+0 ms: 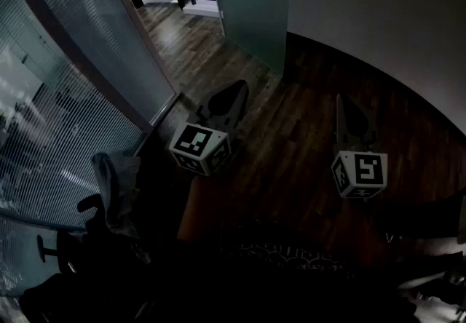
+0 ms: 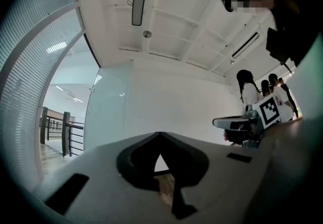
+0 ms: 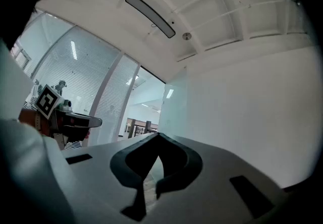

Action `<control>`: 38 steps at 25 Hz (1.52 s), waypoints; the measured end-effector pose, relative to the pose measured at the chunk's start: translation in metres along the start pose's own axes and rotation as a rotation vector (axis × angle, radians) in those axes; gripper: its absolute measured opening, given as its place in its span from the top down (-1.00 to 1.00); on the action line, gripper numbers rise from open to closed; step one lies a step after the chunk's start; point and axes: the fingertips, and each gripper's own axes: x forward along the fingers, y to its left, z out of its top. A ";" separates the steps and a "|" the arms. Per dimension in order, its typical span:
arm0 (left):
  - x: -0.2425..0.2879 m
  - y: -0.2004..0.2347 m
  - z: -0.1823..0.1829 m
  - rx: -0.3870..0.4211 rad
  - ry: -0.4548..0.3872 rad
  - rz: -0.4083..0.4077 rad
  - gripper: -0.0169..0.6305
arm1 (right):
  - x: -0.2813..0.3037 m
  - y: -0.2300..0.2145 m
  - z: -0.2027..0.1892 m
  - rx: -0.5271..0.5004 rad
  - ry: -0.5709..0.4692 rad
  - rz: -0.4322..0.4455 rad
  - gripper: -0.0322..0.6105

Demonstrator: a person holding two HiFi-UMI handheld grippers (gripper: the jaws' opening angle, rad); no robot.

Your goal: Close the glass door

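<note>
1. Left tool (image 1: 238, 89) and right tool (image 1: 341, 101): jaws together, empty, above the wooden floor (image 1: 291, 132).
2. Glass door (image 1: 251, 1) stands open ahead beside the white wall (image 1: 378, 16), well apart from both.
3. Best to approach first, then push its free edge steadily with a closed tip.

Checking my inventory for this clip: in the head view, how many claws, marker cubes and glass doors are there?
Claws: 2 (left claw, right claw)
Marker cubes: 2 (left cube, right cube)
Glass door: 1
Total: 5
</note>
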 end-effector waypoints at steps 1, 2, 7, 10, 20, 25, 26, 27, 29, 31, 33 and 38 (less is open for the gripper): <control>0.001 0.000 -0.001 0.005 -0.003 -0.002 0.94 | 0.000 -0.001 -0.001 0.004 0.001 0.000 0.89; 0.001 -0.001 -0.001 0.011 -0.006 -0.004 0.94 | 0.001 -0.001 -0.001 0.007 0.002 0.000 0.89; 0.003 -0.006 -0.003 0.026 0.005 -0.012 0.94 | 0.000 -0.006 -0.003 0.015 0.000 -0.002 0.89; 0.004 -0.006 -0.002 0.026 0.005 -0.007 0.94 | -0.001 -0.007 -0.004 0.019 -0.001 0.001 0.89; 0.008 -0.017 -0.002 0.044 -0.032 -0.023 0.94 | -0.002 -0.017 -0.010 0.050 -0.002 0.030 0.89; 0.013 -0.039 0.012 0.056 -0.082 -0.052 0.94 | -0.007 -0.035 -0.017 0.056 0.002 0.016 0.89; 0.014 -0.042 0.010 0.060 -0.089 -0.066 0.94 | -0.008 -0.039 -0.018 0.061 0.002 0.014 0.89; 0.015 -0.045 0.009 0.060 -0.095 -0.074 0.94 | -0.010 -0.044 -0.019 0.064 0.002 0.011 0.89; 0.015 -0.053 0.011 0.043 -0.095 -0.067 0.94 | -0.014 -0.053 -0.021 0.066 0.003 0.007 0.89; 0.015 -0.056 0.009 0.034 -0.087 -0.037 0.94 | -0.017 -0.060 -0.023 0.065 0.003 0.013 0.89; 0.017 -0.057 0.006 0.022 -0.076 -0.007 0.94 | -0.017 -0.067 -0.025 0.065 0.003 0.020 0.89; 0.028 -0.053 0.001 0.019 -0.057 0.000 0.94 | -0.010 -0.073 -0.031 0.065 0.010 0.024 0.89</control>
